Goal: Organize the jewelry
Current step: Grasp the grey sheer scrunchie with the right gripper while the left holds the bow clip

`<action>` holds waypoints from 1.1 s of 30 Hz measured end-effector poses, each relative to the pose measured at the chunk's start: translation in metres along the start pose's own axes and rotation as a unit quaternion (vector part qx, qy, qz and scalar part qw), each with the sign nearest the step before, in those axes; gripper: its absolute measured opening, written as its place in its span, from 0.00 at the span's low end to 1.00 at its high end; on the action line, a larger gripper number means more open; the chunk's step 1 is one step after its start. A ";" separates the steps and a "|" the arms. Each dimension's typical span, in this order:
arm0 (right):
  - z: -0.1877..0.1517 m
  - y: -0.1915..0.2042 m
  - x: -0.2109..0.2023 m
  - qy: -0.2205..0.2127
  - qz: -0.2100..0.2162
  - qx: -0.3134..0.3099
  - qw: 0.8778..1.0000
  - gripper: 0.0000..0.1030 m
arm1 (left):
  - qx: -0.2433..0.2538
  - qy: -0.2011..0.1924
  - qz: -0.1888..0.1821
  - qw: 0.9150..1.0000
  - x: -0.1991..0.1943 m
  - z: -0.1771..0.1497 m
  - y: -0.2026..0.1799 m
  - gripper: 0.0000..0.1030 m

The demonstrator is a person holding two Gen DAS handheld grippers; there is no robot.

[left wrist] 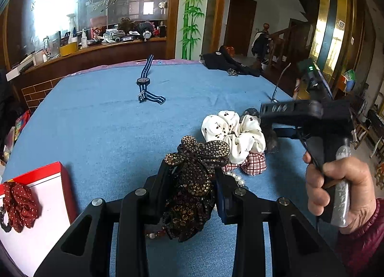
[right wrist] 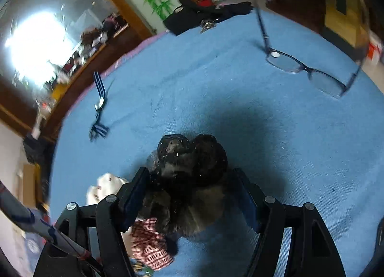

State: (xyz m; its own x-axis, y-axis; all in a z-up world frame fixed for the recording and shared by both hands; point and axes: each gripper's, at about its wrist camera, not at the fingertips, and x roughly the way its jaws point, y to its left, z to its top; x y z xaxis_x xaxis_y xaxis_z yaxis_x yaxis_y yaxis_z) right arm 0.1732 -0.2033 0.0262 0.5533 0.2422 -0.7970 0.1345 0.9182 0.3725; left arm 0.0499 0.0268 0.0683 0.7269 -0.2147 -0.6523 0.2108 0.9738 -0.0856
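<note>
My left gripper (left wrist: 192, 171) is shut on a brown rhinestone mouse-shaped hair clip (left wrist: 196, 176), held just above the blue tablecloth (left wrist: 96, 121). A pearl string (left wrist: 236, 178) lies beside it. My right gripper (right wrist: 189, 181) is open around a dark grey sheer scrunchie (right wrist: 189, 169) on the cloth, fingers either side, not closed on it. The right gripper also shows in the left wrist view (left wrist: 273, 109), by the pile of scrunchies: white cherry-print (left wrist: 230, 130) and red plaid (left wrist: 254, 164). A red-and-white box (left wrist: 36, 195) at left holds a red dotted scrunchie (left wrist: 19, 205).
A blue-striped watch (left wrist: 145, 82) lies at the table's middle back. Glasses (right wrist: 307, 68) lie at the right. Dark clothing and keys (left wrist: 230, 66) sit at the far edge. A cluttered wooden counter (left wrist: 96, 46) stands behind the table.
</note>
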 end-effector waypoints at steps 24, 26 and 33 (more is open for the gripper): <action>-0.012 0.027 -0.090 -0.130 0.084 -0.044 0.987 0.12 | -0.021 -0.022 0.032 0.999 -0.003 0.007 0.008 0.31; -0.021 0.033 -0.102 -0.134 0.097 -0.050 0.985 0.12 | -0.023 -0.032 0.044 0.998 -0.010 0.009 0.009 0.31; -0.076 0.053 -0.141 -0.156 0.117 -0.082 0.977 0.12 | -0.031 -0.050 0.070 0.996 -0.050 0.003 0.013 0.31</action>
State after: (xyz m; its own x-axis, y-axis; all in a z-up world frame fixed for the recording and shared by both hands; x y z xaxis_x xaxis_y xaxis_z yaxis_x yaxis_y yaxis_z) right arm 0.0397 -0.1650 0.1226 0.7797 0.3686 -0.5062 -0.1456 0.8930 0.4259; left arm 0.0177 0.0505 0.1021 0.8079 -0.0804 -0.5838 0.0651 0.9968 -0.0472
